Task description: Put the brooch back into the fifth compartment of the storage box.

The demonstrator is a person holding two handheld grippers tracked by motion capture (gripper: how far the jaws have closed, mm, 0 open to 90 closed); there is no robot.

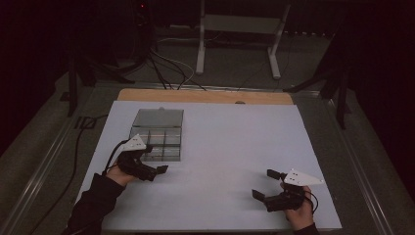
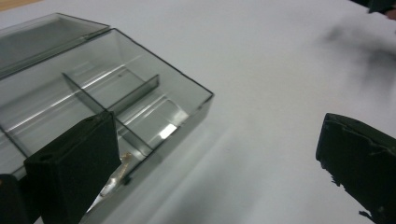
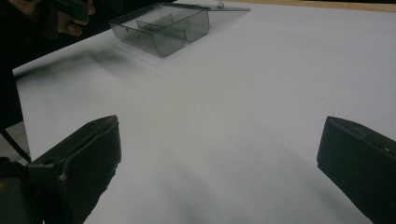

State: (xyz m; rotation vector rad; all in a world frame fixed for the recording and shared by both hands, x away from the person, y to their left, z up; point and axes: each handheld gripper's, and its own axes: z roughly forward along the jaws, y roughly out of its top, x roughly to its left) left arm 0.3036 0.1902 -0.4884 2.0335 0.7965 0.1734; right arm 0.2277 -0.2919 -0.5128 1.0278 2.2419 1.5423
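On my left, the left gripper (image 1: 155, 165) sits just at the near edge of the clear box (image 1: 157, 141), its jaws spread wide with nothing between them. In the left gripper view, one jaw stands in front of the box's near corner and the other is well off over bare white surface (image 2: 280, 70). The box rests on the left half of the surface with its lid (image 1: 159, 118) folded back flat behind it. Thin dividers split the inside into compartments, and in the near compartment I can make out a small pale object (image 2: 122, 169), too blurred for me to name. Moving right, the middle of the surface is plain white. At the near right, the right gripper (image 1: 266, 183) hovers low, its jaws also spread apart and holding nothing, well apart from the box.
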